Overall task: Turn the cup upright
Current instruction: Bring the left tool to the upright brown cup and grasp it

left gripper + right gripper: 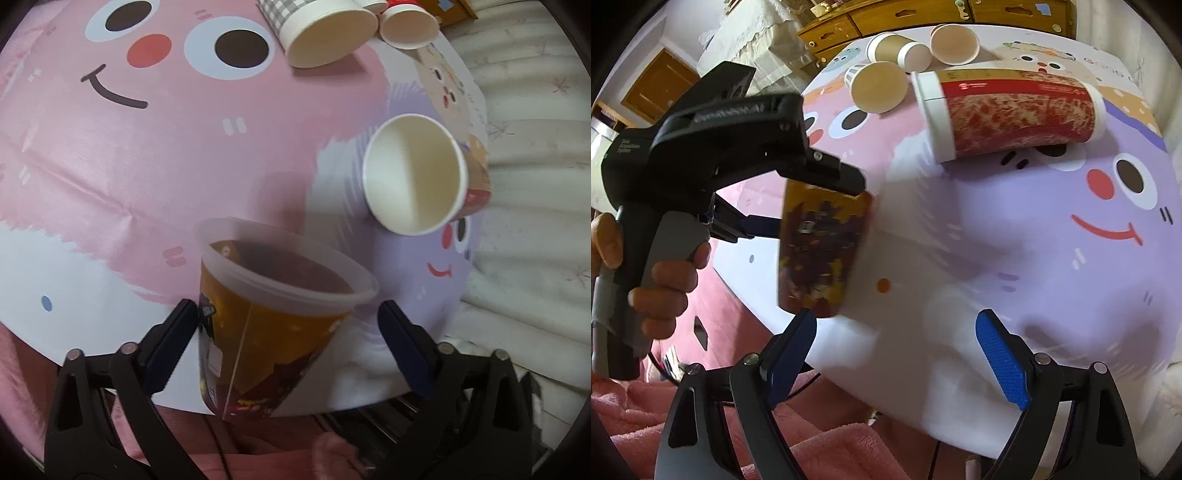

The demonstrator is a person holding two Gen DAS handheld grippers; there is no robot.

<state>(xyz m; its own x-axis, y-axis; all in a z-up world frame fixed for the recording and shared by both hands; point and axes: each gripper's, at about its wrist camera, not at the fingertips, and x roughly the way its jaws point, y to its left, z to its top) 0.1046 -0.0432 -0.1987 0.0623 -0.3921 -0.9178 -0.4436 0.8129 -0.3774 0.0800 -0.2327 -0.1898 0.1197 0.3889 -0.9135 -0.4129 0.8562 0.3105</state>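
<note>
An orange and dark-patterned plastic cup (266, 332) with a frosted rim stands between my left gripper's (288, 332) fingers, mouth up. The left pad (181, 332) touches its side; the right pad (402, 339) stands a little off it. In the right wrist view the same cup (820, 251) is held near the table's near edge by the left gripper (816, 192), tilted slightly and blurred. My right gripper (897, 354) is open and empty, just right of and below the cup.
The table (110, 166) has a pink and purple cartoon cloth. A red-patterned paper cup (1012, 110) lies on its side at mid table, also in the left wrist view (417, 173). Several paper cups (905, 55) lie at the far edge. Pink fabric (831, 450) lies below the near edge.
</note>
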